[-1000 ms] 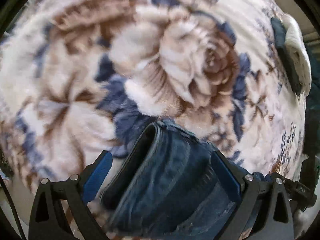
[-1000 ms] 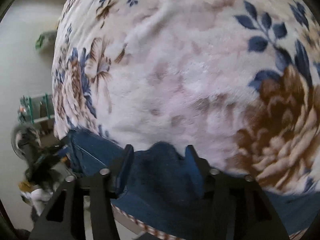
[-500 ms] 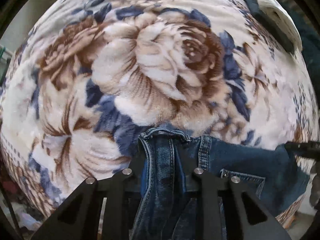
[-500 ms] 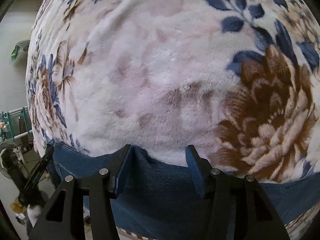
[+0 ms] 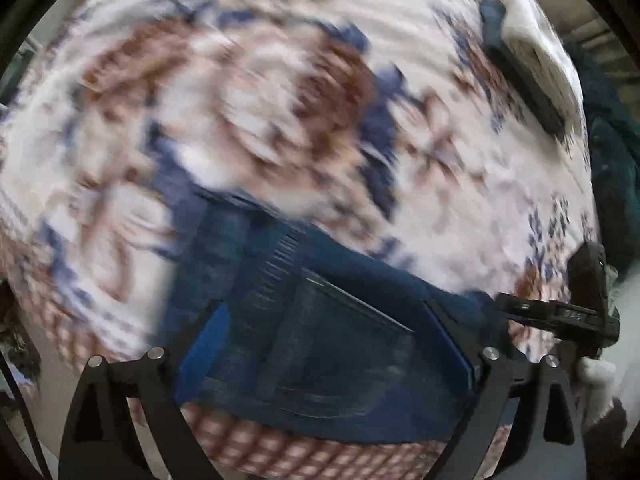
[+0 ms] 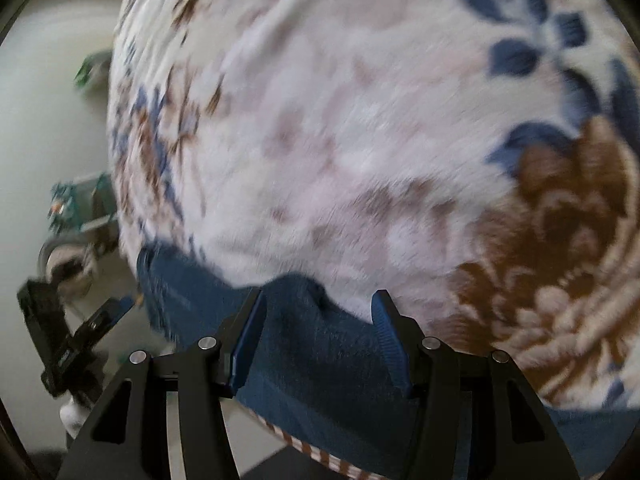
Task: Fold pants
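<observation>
Blue denim pants point(image 5: 320, 320) lie flat on a floral fleece blanket point(image 5: 260, 100) near its front edge; the view is motion-blurred. My left gripper point(image 5: 324, 332) is open wide, its blue-padded fingers point(image 5: 204, 344) on either side of the waistband and back pocket area. The right gripper shows at the right of the left wrist view point(image 5: 560, 312). In the right wrist view, the pants point(image 6: 320, 360) lie between my right gripper's point(image 6: 318, 320) fingers, which stand apart with the cloth loose between them. The left gripper shows at the far left of that view point(image 6: 80, 332).
A folded dark and white cloth pile point(image 5: 528, 64) lies at the blanket's far right. Dark teal fabric point(image 5: 612, 184) lies beyond the bed's right edge. The floor point(image 6: 48, 120) with a green rack point(image 6: 76, 200) and clutter lies left of the bed.
My left gripper was shut on the waistband half a second ago and has opened wide, leaving the pants flat. The right gripper stays open over the cloth; both views shifted slightly.
</observation>
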Demonstrator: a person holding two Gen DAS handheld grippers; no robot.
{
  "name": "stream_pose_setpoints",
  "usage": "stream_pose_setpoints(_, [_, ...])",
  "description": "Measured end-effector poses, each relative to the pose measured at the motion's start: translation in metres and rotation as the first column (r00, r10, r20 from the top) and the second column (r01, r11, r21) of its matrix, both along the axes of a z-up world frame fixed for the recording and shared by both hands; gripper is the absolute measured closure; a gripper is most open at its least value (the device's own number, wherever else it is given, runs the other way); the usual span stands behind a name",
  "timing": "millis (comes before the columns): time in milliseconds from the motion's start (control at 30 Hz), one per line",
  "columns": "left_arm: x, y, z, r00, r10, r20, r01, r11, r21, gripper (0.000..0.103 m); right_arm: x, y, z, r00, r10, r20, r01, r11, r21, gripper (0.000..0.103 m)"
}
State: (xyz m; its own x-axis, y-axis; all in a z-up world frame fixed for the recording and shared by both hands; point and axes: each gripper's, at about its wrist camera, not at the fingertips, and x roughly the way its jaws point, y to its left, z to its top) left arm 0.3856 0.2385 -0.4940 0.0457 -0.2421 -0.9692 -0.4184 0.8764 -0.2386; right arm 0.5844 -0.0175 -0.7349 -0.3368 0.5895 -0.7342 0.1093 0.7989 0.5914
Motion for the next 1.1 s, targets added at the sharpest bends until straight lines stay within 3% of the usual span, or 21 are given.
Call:
stream_pose_setpoints(67, [0.006,-0.029,-0.013,0.998,-0.02,-0.061,0.017,0.999,-0.051,0.008,-0.005,0.008,-0.004,0.997,0.066,0.027,-0.067,0.997,0.035,0.046])
stream_pose_setpoints(133, [0.011,-0.047,-0.022,0.994,-0.001,-0.109,-0.008,0.996,-0.09,0.008,-0.009,0.016,0.0,0.989,0.121,0.085,-0.125,0.991,0.049,0.069])
stream_pose_setpoints(167, [0.014,-0.056,-0.026,0.992,0.01,-0.124,-0.024,0.993,-0.114,0.008,-0.012,0.018,0.003,0.985,0.132,0.109,-0.139,0.989,0.059,0.089])
stream_pose_setpoints(267, [0.019,-0.077,-0.038,0.971,0.063,-0.23,-0.107,0.978,-0.18,0.008,-0.022,0.013,0.018,0.978,0.116,0.173,-0.132,0.987,0.089,0.096])
stream_pose_setpoints(400, [0.026,-0.084,-0.042,0.944,0.123,-0.306,-0.183,0.968,-0.174,0.008,-0.041,-0.002,0.037,0.972,0.04,0.23,-0.083,0.98,0.182,0.099])
stream_pose_setpoints(533, [0.031,-0.087,-0.054,0.913,0.17,-0.371,-0.236,0.962,-0.139,0.008,-0.063,-0.008,0.052,0.969,-0.02,0.247,-0.052,0.958,0.283,0.1])
stream_pose_setpoints(633, [0.036,-0.092,-0.074,0.889,0.163,-0.429,-0.223,0.97,-0.095,0.008,-0.078,-0.003,0.054,0.97,-0.028,0.24,-0.056,0.94,0.337,0.1])
stream_pose_setpoints(700, [0.036,-0.095,-0.078,0.891,0.171,-0.42,-0.225,0.971,-0.081,0.011,-0.085,0.004,0.05,0.973,-0.028,0.228,-0.057,0.932,0.357,0.1])
stream_pose_setpoints(767, [0.032,-0.094,-0.071,0.905,0.197,-0.378,-0.23,0.972,-0.046,0.035,-0.087,0.004,0.045,0.978,-0.028,0.206,-0.053,0.924,0.379,0.1])
stream_pose_setpoints(800, [0.028,-0.092,-0.068,0.907,0.204,-0.368,-0.229,0.973,-0.026,0.053,-0.085,0.003,0.041,0.982,-0.034,0.187,-0.042,0.921,0.388,0.1])
stream_pose_setpoints(833, [0.023,-0.09,-0.066,0.911,0.211,-0.354,-0.231,0.973,-0.017,0.062,-0.081,0.002,0.036,0.988,-0.046,0.149,-0.019,0.913,0.408,0.099])
stream_pose_setpoints(933, [0.01,-0.087,-0.06,0.926,0.214,-0.311,-0.239,0.97,-0.043,0.075,-0.066,-0.001,0.017,0.997,-0.076,0.03,0.054,0.886,0.461,0.096])
stream_pose_setpoints(1033, [0.006,-0.09,-0.056,0.933,0.203,-0.296,-0.226,0.973,-0.044,0.075,-0.052,-0.001,0.008,0.998,-0.062,-0.015,0.062,0.886,0.459,0.082])
stream_pose_setpoints(1100, [0.006,-0.092,-0.056,0.932,0.21,-0.294,-0.235,0.971,-0.052,0.075,-0.041,0.006,0.0,0.996,-0.057,-0.067,0.082,0.883,0.463,0.055])
